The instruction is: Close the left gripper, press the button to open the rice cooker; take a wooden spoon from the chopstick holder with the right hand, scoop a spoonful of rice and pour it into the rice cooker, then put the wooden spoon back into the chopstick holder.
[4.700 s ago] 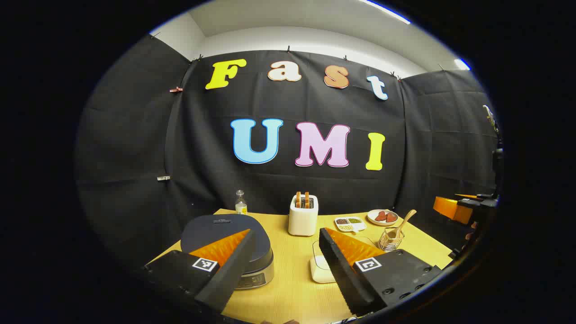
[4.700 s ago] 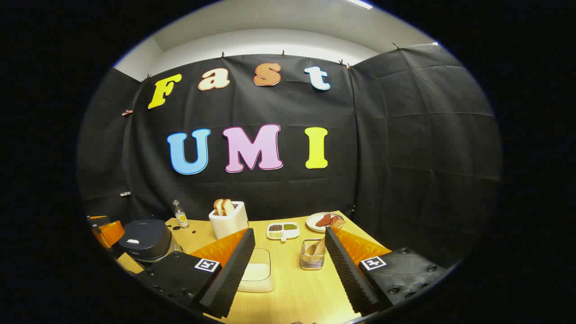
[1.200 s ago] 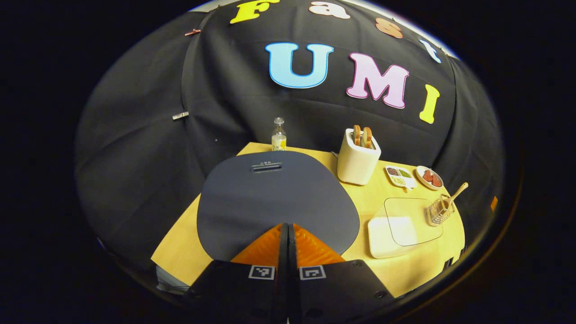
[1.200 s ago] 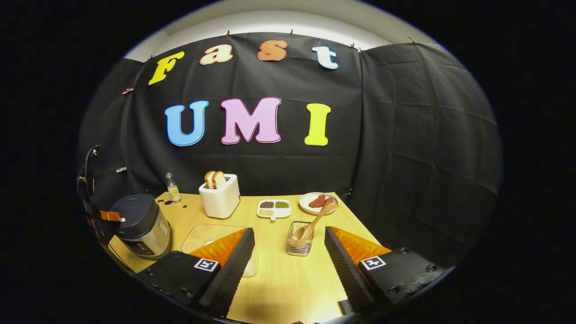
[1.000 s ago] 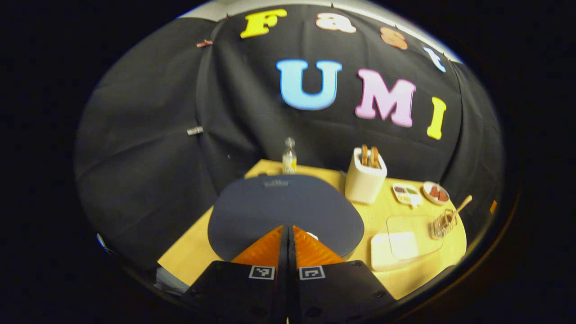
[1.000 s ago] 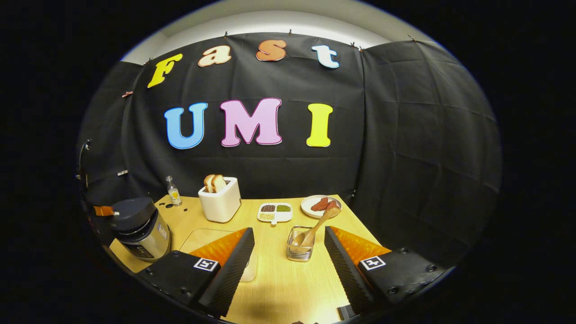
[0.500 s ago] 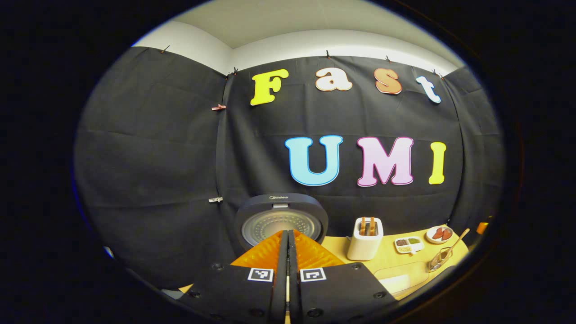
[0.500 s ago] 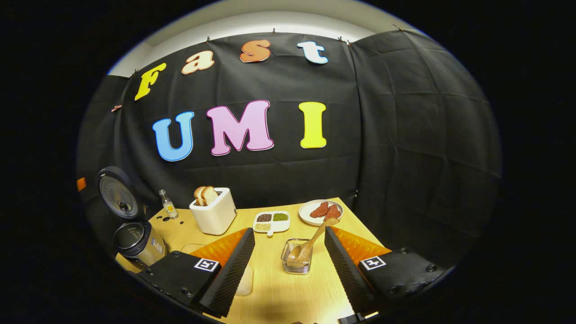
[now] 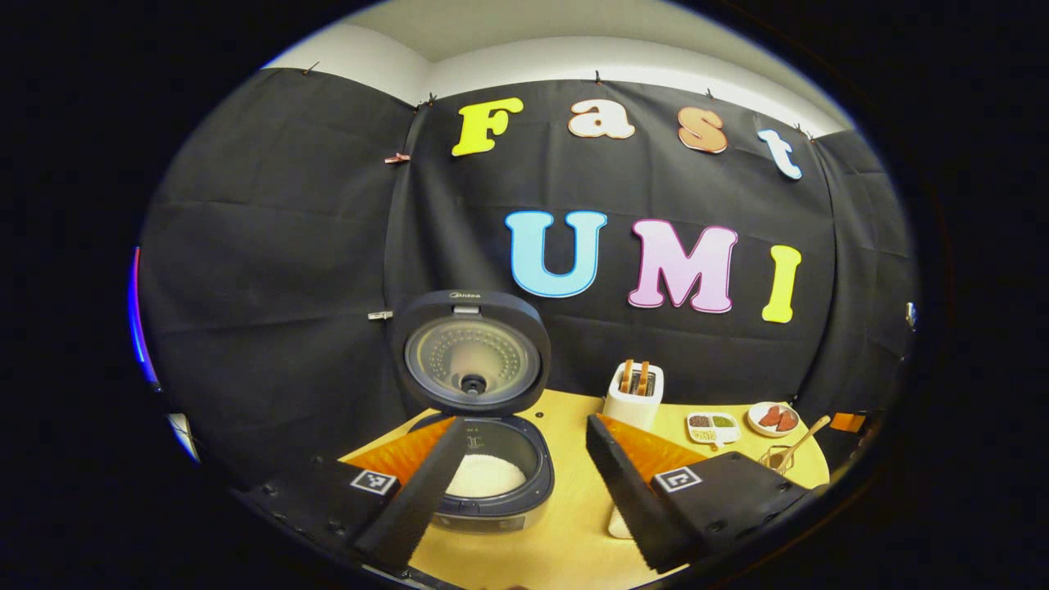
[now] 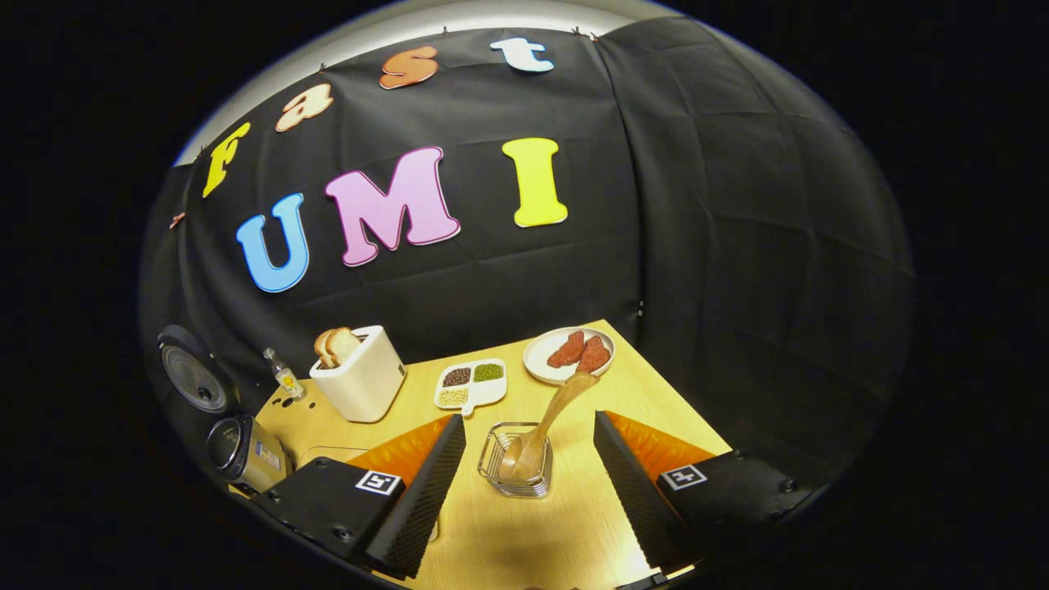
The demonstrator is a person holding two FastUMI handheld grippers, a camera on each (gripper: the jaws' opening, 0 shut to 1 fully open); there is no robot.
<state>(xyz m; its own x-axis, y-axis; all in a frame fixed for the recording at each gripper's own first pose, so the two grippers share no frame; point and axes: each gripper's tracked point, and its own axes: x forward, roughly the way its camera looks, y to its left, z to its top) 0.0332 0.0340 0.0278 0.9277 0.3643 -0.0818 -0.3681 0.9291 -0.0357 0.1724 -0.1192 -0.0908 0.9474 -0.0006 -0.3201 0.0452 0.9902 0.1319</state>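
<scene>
The rice cooker sits lid-up at the table's left edge, ready for rice. Left tongs gape apart; right tongs, also apart, straddle the chopstick holder to take the wooden spoon.

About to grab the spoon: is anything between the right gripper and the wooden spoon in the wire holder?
Nothing visible: the open right gripper faces the wooden spoon leaning in the wire chopstick holder, bare wooden table between.
</scene>
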